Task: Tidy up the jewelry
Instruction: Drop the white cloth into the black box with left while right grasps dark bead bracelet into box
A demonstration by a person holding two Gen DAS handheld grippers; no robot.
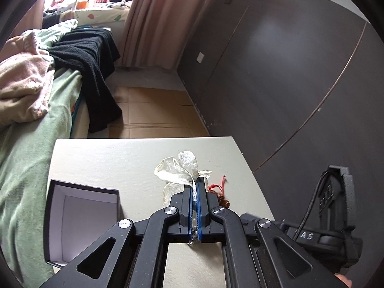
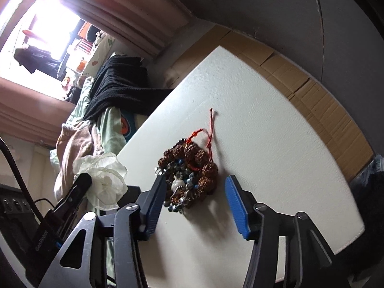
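The left gripper [image 1: 196, 187] has its jaws pressed together on a sheer white pouch [image 1: 178, 168], whose crumpled fabric fans out past the fingertips, with a strip of it also showing low down between the blue pads; the gripper points forward and downward over the white table [image 1: 115, 158], and in the right wrist view the pouch [image 2: 103, 180] hangs off its dark fingertip at the table's left edge.

The right gripper [image 2: 195, 186] has its jaws partly apart, nothing clamped between them; the left blue pad [image 2: 156, 199] sits just against the left rim of a pile of jewelry, while the right pad [image 2: 236, 206] stands clear of it, bare table between; the gripper tilts down toward the tabletop.

The jewelry lies on the table between those fingers: a bracelet of knobbly brown beads [image 2: 201, 158] with a red cord [image 2: 211, 124] trailing away from the gripper, curled around a tangle of small blue and silver beads [image 2: 178, 180] with a white piece in the middle; whether these are one piece or two I cannot tell.

An open box [image 1: 81, 216] with dark walls and a pale lining stands on the table's left part, near the left gripper, well apart from the jewelry.
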